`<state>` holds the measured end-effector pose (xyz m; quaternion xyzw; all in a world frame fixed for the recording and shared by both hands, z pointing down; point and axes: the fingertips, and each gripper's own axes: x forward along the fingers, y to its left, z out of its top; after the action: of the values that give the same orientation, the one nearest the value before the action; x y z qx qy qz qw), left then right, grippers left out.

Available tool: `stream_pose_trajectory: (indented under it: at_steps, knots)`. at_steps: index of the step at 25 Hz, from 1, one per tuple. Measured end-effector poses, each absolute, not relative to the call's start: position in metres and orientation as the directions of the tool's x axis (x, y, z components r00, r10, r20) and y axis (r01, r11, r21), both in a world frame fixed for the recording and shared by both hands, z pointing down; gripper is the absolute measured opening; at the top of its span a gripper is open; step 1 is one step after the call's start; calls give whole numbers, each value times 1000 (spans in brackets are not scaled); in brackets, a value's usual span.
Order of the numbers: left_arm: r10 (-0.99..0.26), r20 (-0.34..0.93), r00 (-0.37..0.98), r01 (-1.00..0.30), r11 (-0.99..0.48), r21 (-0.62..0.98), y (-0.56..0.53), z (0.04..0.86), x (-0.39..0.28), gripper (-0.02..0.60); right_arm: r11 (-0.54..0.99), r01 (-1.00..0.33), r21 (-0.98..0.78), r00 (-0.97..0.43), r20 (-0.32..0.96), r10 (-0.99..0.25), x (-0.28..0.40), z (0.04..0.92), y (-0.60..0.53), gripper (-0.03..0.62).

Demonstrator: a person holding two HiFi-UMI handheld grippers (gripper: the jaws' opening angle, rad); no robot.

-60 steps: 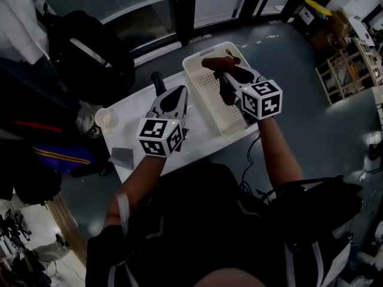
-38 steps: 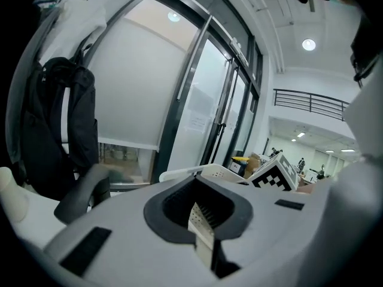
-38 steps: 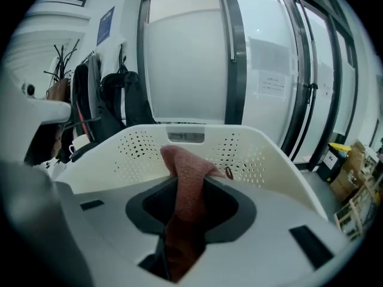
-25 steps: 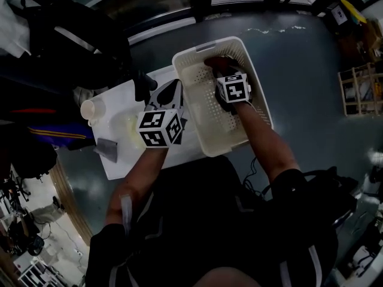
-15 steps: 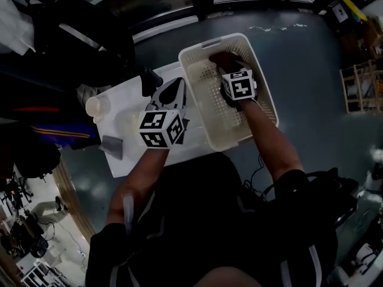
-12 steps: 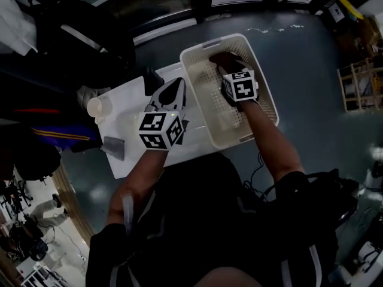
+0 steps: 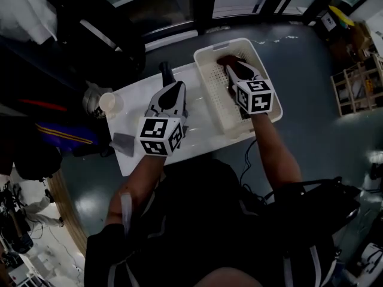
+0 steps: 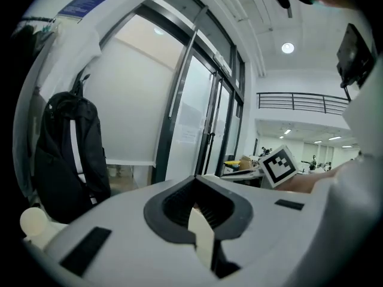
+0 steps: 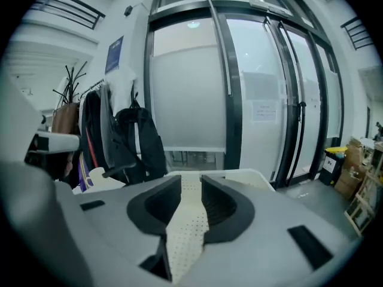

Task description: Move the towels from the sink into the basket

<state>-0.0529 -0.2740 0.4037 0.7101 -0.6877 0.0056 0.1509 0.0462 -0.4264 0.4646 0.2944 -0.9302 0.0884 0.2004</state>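
Right claw [image 7: 234, 70] has risen, jaws closing empty, over seemingly dark-brown bunched towel [image 7: 224, 59].

The place looks like a lab or workshop hall in an office building, not a home. Tall dark-framed glass doors [image 9: 239, 88] line one side. A railed upper gallery [image 8: 302, 102] and recessed ceiling lights [image 8: 288, 48] show beyond them. The floor [image 7: 311, 70] is bare grey. Wooden racks [image 7: 353, 82] and cardboard boxes [image 9: 347, 181] stand at the edges, and a black backpack [image 8: 66, 154] hangs near a small white counter [image 7: 137, 109].
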Motion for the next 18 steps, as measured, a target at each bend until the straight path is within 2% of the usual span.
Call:
stream_pose_trajectory:
  at_steps: [5, 9, 18]
  knots:
    - [-981, 191, 41, -973, 5, 233, -238, 394, -64, 7, 823, -563, -72, -789, 342, -510, 39, 426, -380, 82]
    - [-984, 176, -19, -963, 66, 263, -214, 384, -87, 7, 846, -528, -67, -822, 289, -491, 27, 410, -341, 41]
    - [-987, 124, -105, -957, 134, 256, -159, 371, -122, 6, 894, -441, -80, -883, 219, -416, -5, 390, -272, 17]
